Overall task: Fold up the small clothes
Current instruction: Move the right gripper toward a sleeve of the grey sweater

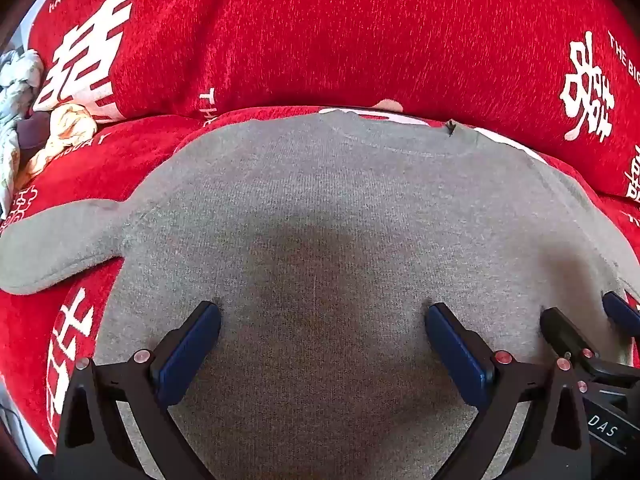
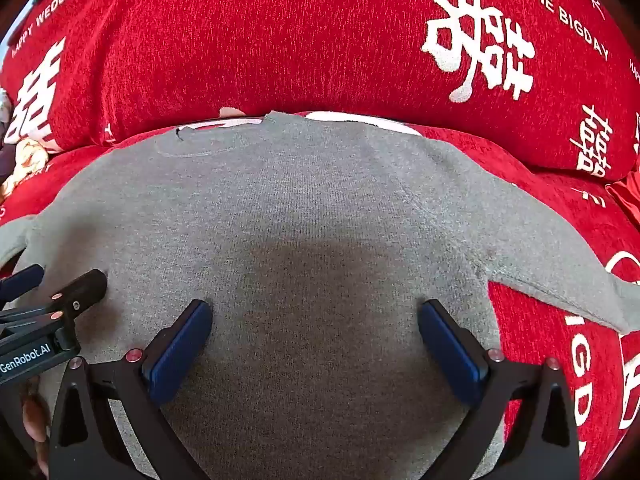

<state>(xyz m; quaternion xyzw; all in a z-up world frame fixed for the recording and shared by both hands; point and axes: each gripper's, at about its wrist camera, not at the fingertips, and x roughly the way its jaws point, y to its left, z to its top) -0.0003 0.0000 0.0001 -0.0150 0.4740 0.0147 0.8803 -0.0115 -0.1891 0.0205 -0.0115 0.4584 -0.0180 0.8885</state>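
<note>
A gray sweater (image 1: 320,208) lies spread flat on a red sofa cover (image 1: 320,40) with white characters, neckline toward the backrest, sleeves out to either side. The left gripper (image 1: 323,316) and the right gripper (image 2: 316,314) hover side by side over the sweater's lower body, both spread wide, grasping nothing. Crumpled clothes (image 1: 24,92) sit beyond the sweater's left sleeve.
</note>
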